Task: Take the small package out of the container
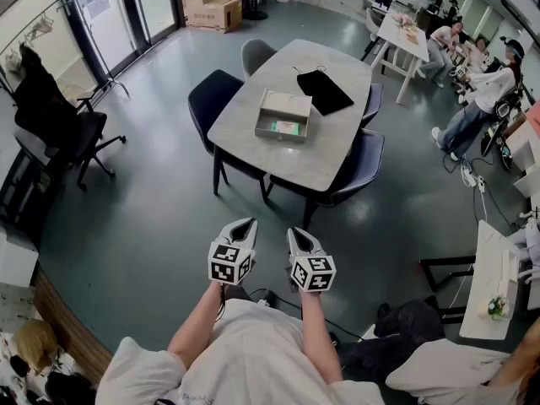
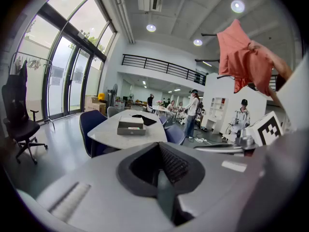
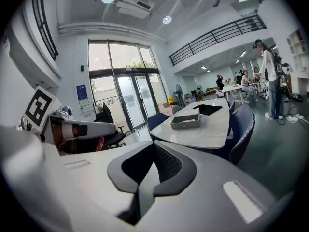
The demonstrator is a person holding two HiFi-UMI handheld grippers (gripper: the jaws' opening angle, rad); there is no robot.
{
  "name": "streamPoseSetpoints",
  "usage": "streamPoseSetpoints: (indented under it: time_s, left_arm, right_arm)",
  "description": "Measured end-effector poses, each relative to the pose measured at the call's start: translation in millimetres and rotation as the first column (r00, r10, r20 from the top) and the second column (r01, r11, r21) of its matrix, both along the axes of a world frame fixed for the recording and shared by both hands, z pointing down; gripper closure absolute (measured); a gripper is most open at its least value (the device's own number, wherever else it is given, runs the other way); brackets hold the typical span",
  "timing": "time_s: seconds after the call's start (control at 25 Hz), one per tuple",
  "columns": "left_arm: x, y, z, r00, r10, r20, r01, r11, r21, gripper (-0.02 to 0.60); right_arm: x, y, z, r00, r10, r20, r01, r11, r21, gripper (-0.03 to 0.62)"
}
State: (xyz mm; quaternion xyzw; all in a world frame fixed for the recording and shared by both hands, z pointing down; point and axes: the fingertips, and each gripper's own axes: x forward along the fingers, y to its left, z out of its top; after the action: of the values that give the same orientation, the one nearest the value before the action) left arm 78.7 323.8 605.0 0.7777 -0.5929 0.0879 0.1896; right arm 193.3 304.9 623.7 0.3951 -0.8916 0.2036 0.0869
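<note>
A grey open box, the container (image 1: 264, 115), stands in the middle of a light table (image 1: 333, 154) well ahead of me. A small green package (image 1: 285, 128) lies inside it. The box shows small and far off in the left gripper view (image 2: 130, 127) and in the right gripper view (image 3: 186, 121). Both grippers are held close to my body, over the floor and short of the table. My left gripper (image 1: 245, 224) (image 2: 161, 173) is shut with nothing in it. My right gripper (image 1: 296, 234) (image 3: 147, 175) is shut and empty too.
A black flat item (image 1: 324, 91) lies on the table beyond the box. Dark blue chairs (image 1: 211, 99) (image 1: 361, 163) ring the table. A black office chair (image 1: 51, 112) stands at the left. People sit at tables (image 1: 405, 32) at the far right.
</note>
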Motion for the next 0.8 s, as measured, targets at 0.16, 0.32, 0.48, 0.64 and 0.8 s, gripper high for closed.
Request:
streamPoseSetpoints:
  time_s: [0.16,0.32,0.48,0.64,0.8]
  left_arm:
    - [2,0,-1,1.000,0.005,0.002,-0.005,1.000,0.001,0.529]
    - [2,-1,-1,1.000,0.001,0.003,-0.001,1.000,0.000,0.529]
    - [-1,4,2,1.000,-0.014,0.002,0.014,1.000,-0.001,0.529]
    - [-19,11,8,0.998,-0.059,-0.008,0.059,0.998,-0.018,0.529]
    - [-27,7,18,0.997,-0.076,-0.019,0.076,0.996,-0.040,0.528]
  right_arm:
    - [-2,0,1,1.000,-0.010,-0.008,0.010,1.000,-0.002,0.595]
    - [-5,-1,8,0.998,-0.028,-0.048,0.027,0.999,-0.023,0.595]
    - [-13,1,9,0.997,-0.072,-0.021,0.072,0.997,-0.026,0.595]
    - [-22,1,13,0.995,-0.097,0.000,0.097,0.994,-0.055,0.595]
    - [-21,-6,28,0.997,-0.080,-0.013,0.078,0.991,-0.113,0.595]
